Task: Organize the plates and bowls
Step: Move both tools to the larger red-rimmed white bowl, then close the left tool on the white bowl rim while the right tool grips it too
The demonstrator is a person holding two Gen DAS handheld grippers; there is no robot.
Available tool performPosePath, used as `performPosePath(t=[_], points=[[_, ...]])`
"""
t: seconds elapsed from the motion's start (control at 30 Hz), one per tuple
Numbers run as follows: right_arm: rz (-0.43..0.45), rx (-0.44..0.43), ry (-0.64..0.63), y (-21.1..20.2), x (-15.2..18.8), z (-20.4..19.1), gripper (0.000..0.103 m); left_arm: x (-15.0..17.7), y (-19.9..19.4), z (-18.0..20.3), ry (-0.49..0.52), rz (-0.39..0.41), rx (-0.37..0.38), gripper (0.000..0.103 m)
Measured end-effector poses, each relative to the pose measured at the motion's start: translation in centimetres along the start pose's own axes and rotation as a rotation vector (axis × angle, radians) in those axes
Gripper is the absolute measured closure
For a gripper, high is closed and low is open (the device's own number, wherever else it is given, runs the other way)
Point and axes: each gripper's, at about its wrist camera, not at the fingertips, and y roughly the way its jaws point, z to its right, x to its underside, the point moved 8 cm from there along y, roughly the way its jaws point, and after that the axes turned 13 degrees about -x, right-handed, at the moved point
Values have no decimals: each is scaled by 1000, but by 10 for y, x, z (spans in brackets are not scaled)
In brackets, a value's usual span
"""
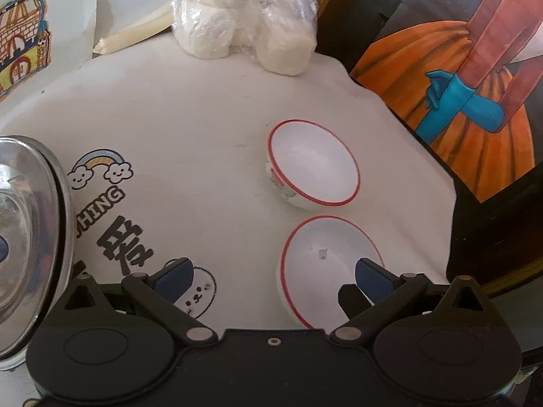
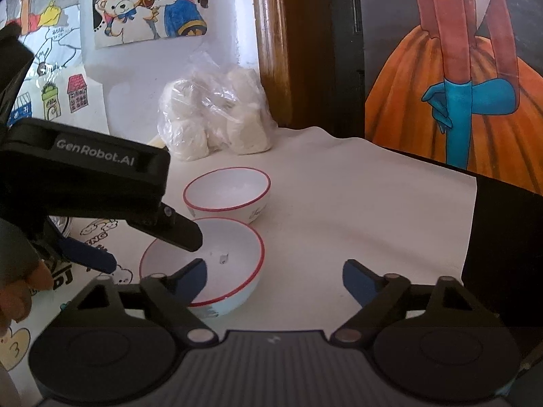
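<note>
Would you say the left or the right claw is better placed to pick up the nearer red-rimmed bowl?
Left, probably. The left claw is open with the near bowl's rim between its fingers, one finger inside the bowl. The right claw is also open, but mostly over bare cloth, with that bowl at its left finger.

The counter (image 1: 203,129) is covered by a white cloth printed with cartoon figures. Two white bowls with red rims rest directly on it, close together. The near bowl (image 1: 325,264) lies under the right finger of the left hand-held gripper (image 1: 271,279); the far bowl (image 1: 314,162) lies just beyond it. A clear bag of white lumps (image 1: 247,17) sits farther ahead. A metal lid (image 1: 30,237) lies at the left.
</note>
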Motion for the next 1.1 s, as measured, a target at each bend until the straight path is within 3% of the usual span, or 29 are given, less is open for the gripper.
performPosePath(t=[0.2,0.4,0.47,0.83,1.1], points=[[-13,-42,19,-1,1,-3,25,7,-2,6,43,14,14,9],[-19,-81,46,-2,1,-4,45,5,-3,9,47,28,27,18],[-16,-83,50,-3,1,-5,56,5,-3,11,47,20,37,28],[-26,-140,130,-2,1,-5,72,8,4,14,67,-31,44,78],[-30,-161,186,-9,3,-6,80,11,-5,8,77,-4,7,84]])
